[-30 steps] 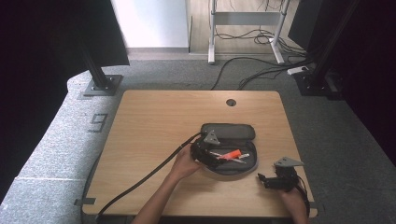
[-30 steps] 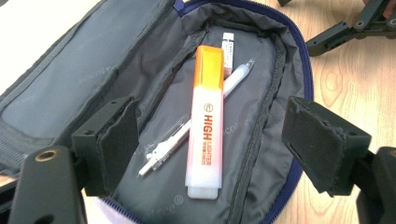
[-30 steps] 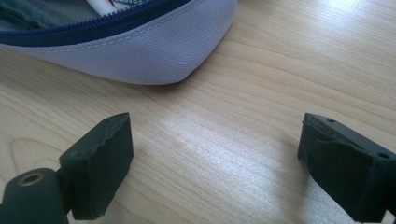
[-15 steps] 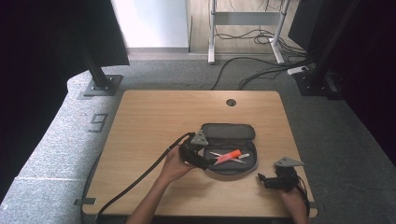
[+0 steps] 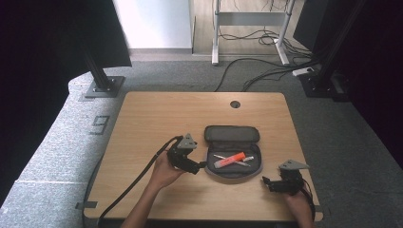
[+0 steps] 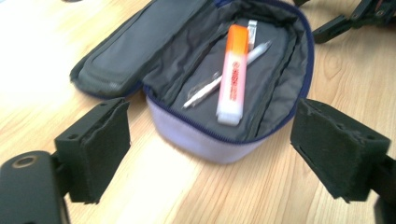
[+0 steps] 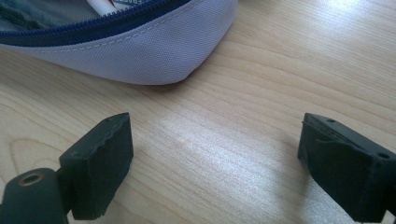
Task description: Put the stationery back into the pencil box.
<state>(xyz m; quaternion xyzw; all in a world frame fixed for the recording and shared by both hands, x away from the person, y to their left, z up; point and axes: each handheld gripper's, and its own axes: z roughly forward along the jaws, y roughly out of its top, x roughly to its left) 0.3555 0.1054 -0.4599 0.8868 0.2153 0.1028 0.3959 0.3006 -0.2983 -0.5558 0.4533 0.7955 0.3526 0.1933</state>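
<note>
An open grey pencil case [image 5: 231, 175] lies on the wooden table, its lid [image 5: 232, 133] folded back. Inside lie an orange highlighter [image 5: 229, 159] and a pen [image 5: 240, 163]. My left gripper [image 5: 198, 166] sits just left of the case, pointing at it. Its jaws have just been opening and are open. In the left gripper view the case's near end [image 6: 205, 142] shows between the jaws, untouched, with the highlighter [image 6: 232, 77] and pen [image 6: 205, 88] beyond. My right gripper [image 5: 266, 182] rests open on the table at the case's right front. The case's grey side [image 7: 140, 51] lies ahead of it.
The table [image 5: 157, 118] has a round cable hole [image 5: 235, 104] at the back. The left gripper's cable [image 5: 138, 180] trails off the front edge. On the grey floor behind the table stand black bases and loose cables [image 5: 266, 71].
My left gripper has drawn back leftward from over the case to its left end, and its jaws have spread. The right gripper has stayed put.
</note>
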